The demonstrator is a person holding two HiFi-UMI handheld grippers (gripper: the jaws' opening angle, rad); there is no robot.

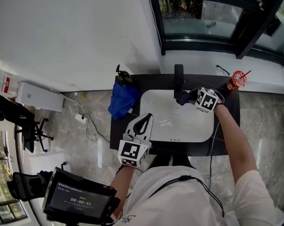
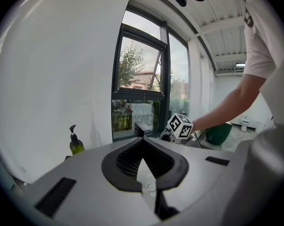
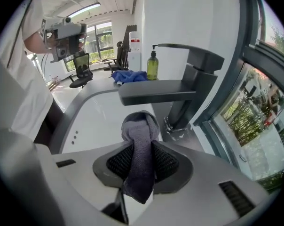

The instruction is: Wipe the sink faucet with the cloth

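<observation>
At the faucet (image 3: 194, 74): right gripper (image 3: 142, 145) pinching grey cloth (image 3: 141, 125).
Left gripper (image 2: 143, 141): jaws together, empty.
Cloth: best pressed flat along spout (image 3: 153, 92).

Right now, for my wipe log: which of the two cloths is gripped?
The grey cloth, clamped in the right gripper; the blue cloth lies beside the sink.

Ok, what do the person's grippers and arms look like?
The left gripper and right gripper have light grey bodies, black ribbed pads and a white cube with black square markers. White short-sleeved shirt, black cable across it.
</observation>
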